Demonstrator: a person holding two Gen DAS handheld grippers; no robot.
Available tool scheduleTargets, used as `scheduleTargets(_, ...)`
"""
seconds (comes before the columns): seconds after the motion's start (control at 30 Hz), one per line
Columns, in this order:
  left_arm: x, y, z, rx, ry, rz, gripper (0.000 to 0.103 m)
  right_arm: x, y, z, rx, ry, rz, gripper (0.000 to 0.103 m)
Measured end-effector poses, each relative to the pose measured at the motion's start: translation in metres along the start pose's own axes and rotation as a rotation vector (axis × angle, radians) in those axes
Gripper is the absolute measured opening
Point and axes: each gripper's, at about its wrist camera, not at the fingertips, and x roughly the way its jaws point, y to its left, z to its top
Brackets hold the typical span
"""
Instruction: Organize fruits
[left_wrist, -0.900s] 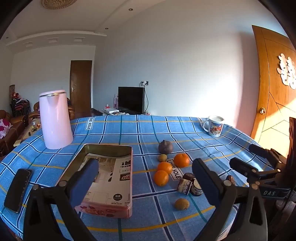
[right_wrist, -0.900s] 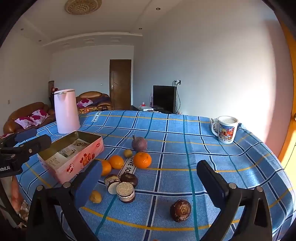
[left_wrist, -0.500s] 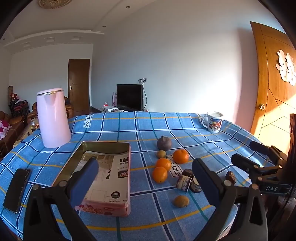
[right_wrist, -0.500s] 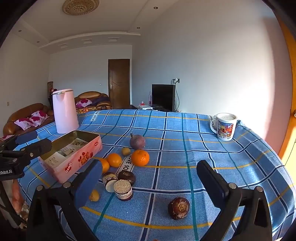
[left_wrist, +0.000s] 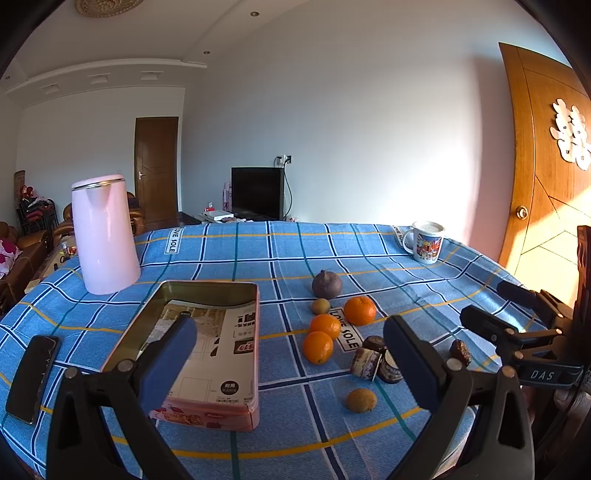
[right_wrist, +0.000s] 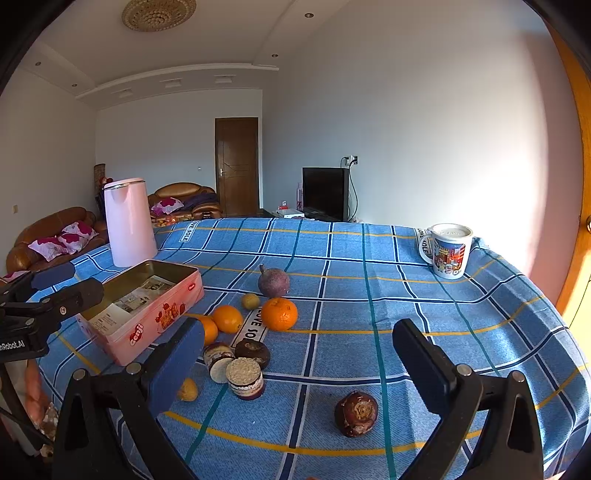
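Three oranges (left_wrist: 360, 310) (left_wrist: 325, 326) (left_wrist: 317, 347) lie in a cluster on the blue checked tablecloth, right of an open pink tin box (left_wrist: 255, 332). A purple fruit (left_wrist: 326, 284) and a small greenish fruit (left_wrist: 320, 306) sit just behind them. A small yellow fruit (left_wrist: 361, 400) lies nearer. Dark cut pieces (right_wrist: 243, 378) and a brown round fruit (right_wrist: 356, 413) lie close to my right gripper (right_wrist: 299, 330). It hangs open and empty over the near table. My left gripper (left_wrist: 290, 328) is also open and empty, in front of the box and the oranges.
A pink kettle (left_wrist: 105, 236) stands at the back left behind the box. A printed mug (left_wrist: 424, 242) sits at the far right edge. A dark phone (left_wrist: 33, 373) lies at the near left edge. A wooden door (left_wrist: 546, 166) stands to the right.
Both views have shifted only a little. Nothing on the table has moved, and both grippers stay open and empty.
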Motion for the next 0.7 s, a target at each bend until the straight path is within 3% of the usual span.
scheduleTargets(0.7, 0.007, -0.0018, -0.003, -0.001, 0.014, -0.008, 0.103, 0.0018, -0.0026, -0.0023, 0.012, 0.01, 0.003, 0.102)
